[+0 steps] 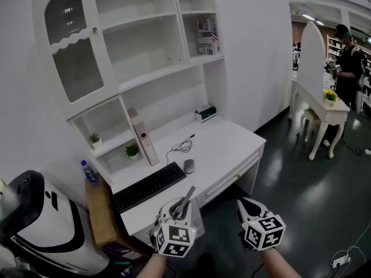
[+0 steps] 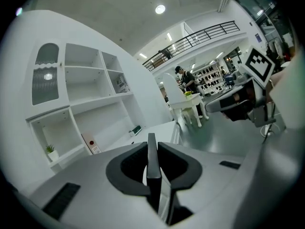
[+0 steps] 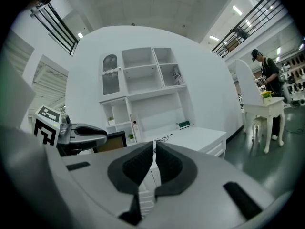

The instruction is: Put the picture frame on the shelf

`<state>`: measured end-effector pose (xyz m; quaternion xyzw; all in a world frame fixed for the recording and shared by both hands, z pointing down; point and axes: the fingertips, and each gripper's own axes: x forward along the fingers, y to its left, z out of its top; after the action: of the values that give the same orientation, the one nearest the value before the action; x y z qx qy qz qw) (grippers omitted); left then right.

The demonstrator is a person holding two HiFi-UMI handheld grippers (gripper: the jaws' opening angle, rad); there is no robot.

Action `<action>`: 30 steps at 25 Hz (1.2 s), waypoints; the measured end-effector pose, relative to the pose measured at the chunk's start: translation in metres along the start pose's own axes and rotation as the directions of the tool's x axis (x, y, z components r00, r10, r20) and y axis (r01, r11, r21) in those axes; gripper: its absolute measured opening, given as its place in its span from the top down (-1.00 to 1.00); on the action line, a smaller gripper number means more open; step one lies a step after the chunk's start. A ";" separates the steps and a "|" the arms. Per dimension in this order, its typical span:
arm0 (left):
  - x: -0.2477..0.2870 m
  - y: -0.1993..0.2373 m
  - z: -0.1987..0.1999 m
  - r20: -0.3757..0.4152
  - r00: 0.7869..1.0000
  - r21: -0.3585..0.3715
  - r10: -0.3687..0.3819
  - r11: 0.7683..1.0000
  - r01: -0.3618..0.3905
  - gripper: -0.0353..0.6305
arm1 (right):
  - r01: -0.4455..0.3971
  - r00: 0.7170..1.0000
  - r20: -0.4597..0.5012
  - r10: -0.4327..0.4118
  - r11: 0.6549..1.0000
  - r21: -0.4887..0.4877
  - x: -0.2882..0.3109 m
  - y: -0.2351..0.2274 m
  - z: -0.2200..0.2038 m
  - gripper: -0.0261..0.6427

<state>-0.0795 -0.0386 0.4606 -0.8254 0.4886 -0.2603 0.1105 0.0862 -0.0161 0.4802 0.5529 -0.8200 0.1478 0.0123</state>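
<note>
My left gripper (image 1: 178,209) is shut on the picture frame (image 1: 188,198), a thin dark-edged pane held edge-on and upright in front of the desk. In the left gripper view the frame (image 2: 152,166) stands clamped between the dark pads (image 2: 127,165). My right gripper (image 1: 247,206) hovers beside it, to the right, shut and holding nothing; its pads (image 3: 167,163) nearly meet. The white shelf unit (image 1: 152,74) rises behind the desk (image 1: 223,146), with several bare compartments. The shelf (image 2: 90,99) also shows ahead in the left gripper view, and the shelf (image 3: 147,87) in the right gripper view.
On the desk lie a black keyboard (image 1: 148,186), a mouse (image 1: 188,165), a cable (image 1: 182,146) and a small box (image 1: 206,113). A binder (image 1: 143,135) and two small plants (image 1: 132,150) occupy low shelves. A brown board (image 1: 103,213) leans at left. A person (image 1: 348,65) stands far right.
</note>
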 end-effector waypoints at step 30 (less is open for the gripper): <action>0.186 0.185 0.095 0.138 0.990 0.368 0.006 0.928 -0.057 0.70 | 0.006 0.997 0.077 -0.004 1.000 -0.015 0.213 -0.029 0.102 0.92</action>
<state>-0.0953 -0.2986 0.3597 -0.7973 0.4353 -0.2899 0.3014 0.0447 -0.2445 0.4280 0.5601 -0.8195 0.1204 -0.0147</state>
